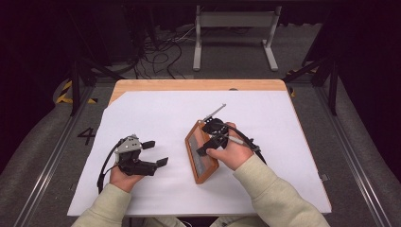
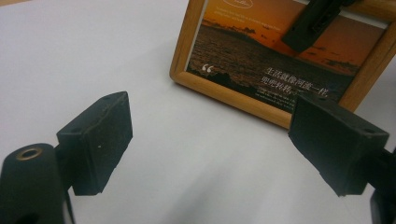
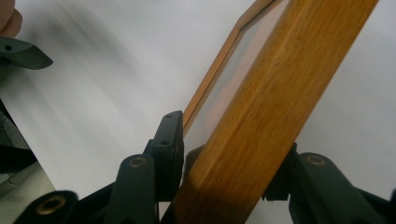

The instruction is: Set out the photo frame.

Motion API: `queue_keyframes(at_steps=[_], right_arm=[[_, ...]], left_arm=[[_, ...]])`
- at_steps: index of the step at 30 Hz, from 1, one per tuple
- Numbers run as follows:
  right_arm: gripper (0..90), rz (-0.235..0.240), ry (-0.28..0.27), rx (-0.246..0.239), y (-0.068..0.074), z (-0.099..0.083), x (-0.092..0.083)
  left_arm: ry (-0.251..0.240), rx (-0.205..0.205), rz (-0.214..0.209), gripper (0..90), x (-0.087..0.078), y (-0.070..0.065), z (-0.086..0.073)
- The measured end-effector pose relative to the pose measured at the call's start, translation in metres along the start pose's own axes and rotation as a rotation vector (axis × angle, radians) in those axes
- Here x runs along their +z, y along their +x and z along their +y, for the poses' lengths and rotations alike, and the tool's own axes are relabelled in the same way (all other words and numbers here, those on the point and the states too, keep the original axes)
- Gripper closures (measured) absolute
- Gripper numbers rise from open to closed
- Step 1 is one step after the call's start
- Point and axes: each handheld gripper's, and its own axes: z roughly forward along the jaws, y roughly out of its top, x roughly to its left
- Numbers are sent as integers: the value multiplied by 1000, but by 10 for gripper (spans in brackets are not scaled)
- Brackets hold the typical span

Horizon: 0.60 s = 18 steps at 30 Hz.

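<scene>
The picture in the wooden frame (image 2: 275,65), ahead of the left tongs (image 2: 210,140) and between their jaws, carries a white opening quotation mark and beside it two lines of white Chinese writing, the upper starting 生活就像; the rest is too blurred to read. On the grey floor (image 1: 56,142), left of the left tongs, stands a dark 4 (image 1: 87,136).

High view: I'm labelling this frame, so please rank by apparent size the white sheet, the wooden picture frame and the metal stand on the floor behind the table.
1. White paper sheet covering the table, clearly largest.
2. and 3. Grey metal stand and wooden picture frame: the stand spans wider, but it is farther away and thin, so unsure.
</scene>
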Motion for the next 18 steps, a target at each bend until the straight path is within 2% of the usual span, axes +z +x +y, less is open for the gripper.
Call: queue_keyframes(at_steps=[4,6,10,12,13,15,16,18], right_arm=[[641,-1,4,11,-1,1,-1],[670,18,8,21,-3,2,-1],[705,52,19,-2,-1,4,-3],[712,45,25,-16,0,5,-4],[718,11,31,-45,2,5,-6],[719,-3,36,-54,3,6,-7],[719,-15,42,-75,2,6,-10],[720,-8,37,-88,0,7,-16]], left_arm=[[0,-4,-1,140,0,0,0],[-1,-5,-1,140,0,0,0],[-1,-7,0,141,0,0,0],[-3,-4,0,141,0,1,0],[-6,-3,-1,141,-1,1,-1],[-5,-7,0,141,-1,1,-1],[-5,-8,1,141,-1,1,-1],[-5,-4,1,141,-1,1,-1]])
